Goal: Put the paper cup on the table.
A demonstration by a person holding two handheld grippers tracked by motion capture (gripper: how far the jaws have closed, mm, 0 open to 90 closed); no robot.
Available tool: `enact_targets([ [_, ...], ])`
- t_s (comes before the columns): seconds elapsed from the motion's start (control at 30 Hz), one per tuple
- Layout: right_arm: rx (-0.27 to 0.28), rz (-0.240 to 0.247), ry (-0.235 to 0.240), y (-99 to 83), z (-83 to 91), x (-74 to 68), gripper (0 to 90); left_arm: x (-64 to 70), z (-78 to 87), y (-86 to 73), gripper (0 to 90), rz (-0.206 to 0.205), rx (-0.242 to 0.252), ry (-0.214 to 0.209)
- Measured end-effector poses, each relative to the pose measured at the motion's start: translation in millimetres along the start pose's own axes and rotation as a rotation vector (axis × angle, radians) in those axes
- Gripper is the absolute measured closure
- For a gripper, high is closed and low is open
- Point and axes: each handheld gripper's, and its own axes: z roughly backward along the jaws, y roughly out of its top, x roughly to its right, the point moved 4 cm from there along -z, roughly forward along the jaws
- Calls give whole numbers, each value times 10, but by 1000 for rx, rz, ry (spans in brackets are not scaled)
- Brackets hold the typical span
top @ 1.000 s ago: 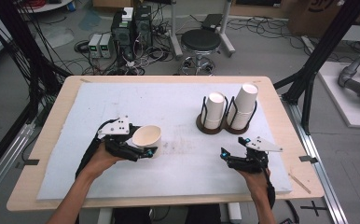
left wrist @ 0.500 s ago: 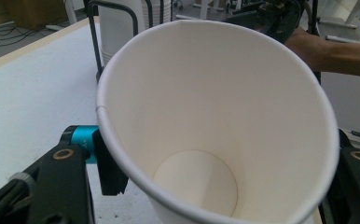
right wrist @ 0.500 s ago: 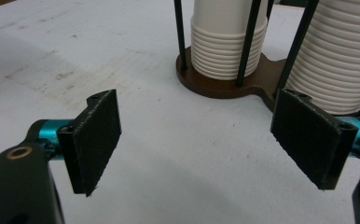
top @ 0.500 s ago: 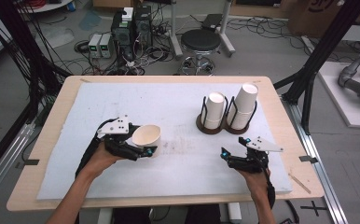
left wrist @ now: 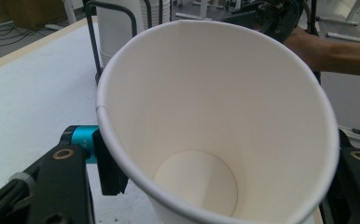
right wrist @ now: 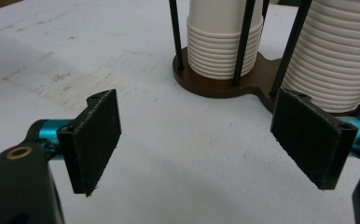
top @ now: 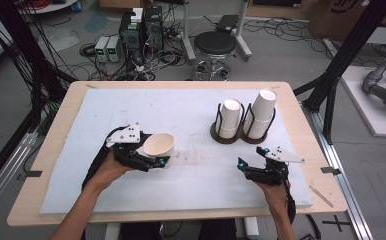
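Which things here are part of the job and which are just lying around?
In use: white paper cup in left gripper; two stacks of white paper cups in brown rack; open right gripper.
Lying about: round black stool; grey boxes.

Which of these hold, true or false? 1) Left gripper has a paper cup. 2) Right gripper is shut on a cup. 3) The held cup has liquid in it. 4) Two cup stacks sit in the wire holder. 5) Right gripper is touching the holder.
1) True. The left gripper is shut on the single paper cup, one jaw on each side of it.
2) False. The right gripper is open, its jaws wide apart with nothing between them.
3) False. The left gripper view looks into the cup, and its bottom is bare.
4) True. Two cup stacks stand in the wire holder.
5) False. It sits apart from the holder, over the white mat.
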Motion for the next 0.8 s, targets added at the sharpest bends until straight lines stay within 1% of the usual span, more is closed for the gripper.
enact_targets([
  [0.27,-3,3,2,-26,-13,11,165,11,-102,31,316,-9,-7,-2],
  [0.5,0,7,5,-46,-34,4,165,10,-203,24,316,-13,-22,-7],
  [0.63,-5,4,2,-65,-41,6,165,2,-250,17,316,-10,-29,-3],
  [0.7,-1,3,2,-71,-43,9,165,-11,-272,13,316,-15,-35,-2],
  [0.73,2,6,-1,-73,-44,16,165,-9,-291,10,316,-6,-30,1],
  [0.77,2,1,2,-77,-43,16,165,-18,-304,6,316,-18,-41,5],
  [0.8,3,0,-1,-81,-44,18,165,-17,-326,2,316,-19,-43,8],
])
